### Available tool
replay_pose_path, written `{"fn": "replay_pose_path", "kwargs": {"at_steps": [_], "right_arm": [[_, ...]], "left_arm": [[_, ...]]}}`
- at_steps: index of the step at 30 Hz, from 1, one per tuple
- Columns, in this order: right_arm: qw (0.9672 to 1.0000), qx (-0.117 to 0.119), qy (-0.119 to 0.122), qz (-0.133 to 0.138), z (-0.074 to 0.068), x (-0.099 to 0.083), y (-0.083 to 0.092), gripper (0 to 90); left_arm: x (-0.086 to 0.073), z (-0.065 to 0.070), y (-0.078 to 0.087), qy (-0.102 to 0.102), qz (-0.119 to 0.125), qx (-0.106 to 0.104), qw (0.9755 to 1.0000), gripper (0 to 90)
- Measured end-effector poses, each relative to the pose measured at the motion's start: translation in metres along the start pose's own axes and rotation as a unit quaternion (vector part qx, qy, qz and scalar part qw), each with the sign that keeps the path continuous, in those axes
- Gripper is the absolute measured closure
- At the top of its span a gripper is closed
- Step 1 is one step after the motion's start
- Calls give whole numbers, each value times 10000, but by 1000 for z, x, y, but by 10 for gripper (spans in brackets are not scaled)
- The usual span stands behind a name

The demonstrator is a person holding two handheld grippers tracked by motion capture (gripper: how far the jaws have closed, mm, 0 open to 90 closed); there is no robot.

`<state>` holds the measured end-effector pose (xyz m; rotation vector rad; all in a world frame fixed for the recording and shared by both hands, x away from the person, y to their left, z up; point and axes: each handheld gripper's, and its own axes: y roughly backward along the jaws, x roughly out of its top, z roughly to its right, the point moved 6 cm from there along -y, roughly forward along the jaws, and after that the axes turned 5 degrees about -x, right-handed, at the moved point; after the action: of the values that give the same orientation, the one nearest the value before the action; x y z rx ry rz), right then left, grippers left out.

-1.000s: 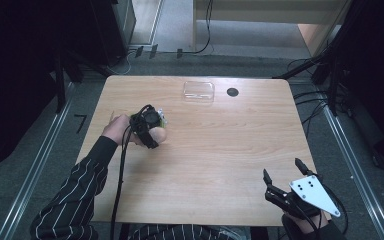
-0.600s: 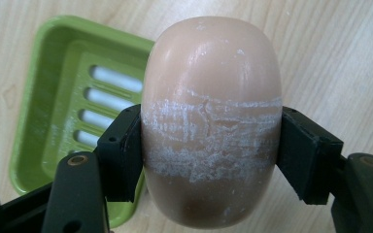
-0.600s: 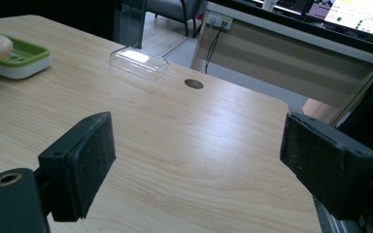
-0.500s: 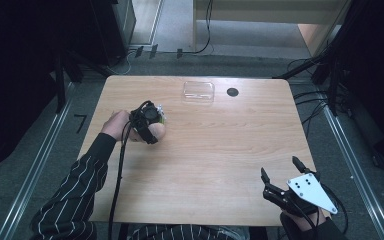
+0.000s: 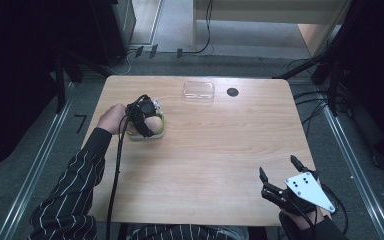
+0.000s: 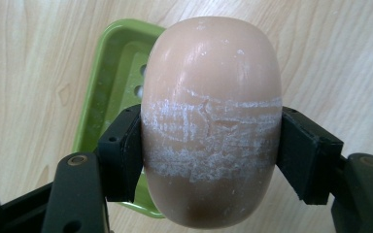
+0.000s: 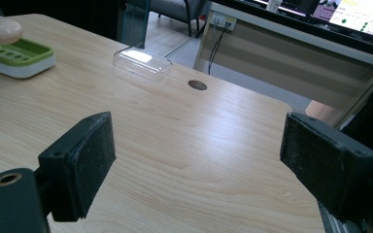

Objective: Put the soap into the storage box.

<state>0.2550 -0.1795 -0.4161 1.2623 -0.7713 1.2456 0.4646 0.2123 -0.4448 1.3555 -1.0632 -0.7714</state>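
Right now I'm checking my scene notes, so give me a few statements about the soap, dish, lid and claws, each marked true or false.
1. The left claw is shut on the soap. True.
2. The right claw holds the clear lid. False: it is open and holds nothing; the lid lies on the table.
3. The soap is over the green dish. True.
4. The lid covers the dish. False: it lies apart from it.

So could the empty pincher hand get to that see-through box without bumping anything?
Probably yes. The right gripper is open and holds nothing, and bare table lies between it and the clear box. The left gripper with the soap sits off to the side.
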Motion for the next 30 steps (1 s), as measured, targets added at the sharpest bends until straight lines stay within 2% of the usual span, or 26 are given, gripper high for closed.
{"fn": "replay_pose_path", "kwargs": {"at_steps": [6,10,22,26,28,30], "right_arm": [[10000,-7,10,-2,1,0,0,134],[10000,-21,-16,-23,1,-1,1,134],[10000,-11,20,-29,0,-1,0,134],[10000,-17,28,-36,0,-1,0,134],[10000,-21,23,-42,-1,-1,1,134],[10000,-24,34,-39,0,-1,0,134]], "left_arm": [[-1,-6,-3,-104,-49,68,9999,332],[1,-13,0,48,124,67,9999,332],[-5,-27,-12,-113,-67,132,9998,332],[-5,-29,-18,-187,-57,16,9998,332],[-6,-32,-21,-197,-58,67,9998,332],[-7,-34,-22,-227,-68,25,9997,332]]}}
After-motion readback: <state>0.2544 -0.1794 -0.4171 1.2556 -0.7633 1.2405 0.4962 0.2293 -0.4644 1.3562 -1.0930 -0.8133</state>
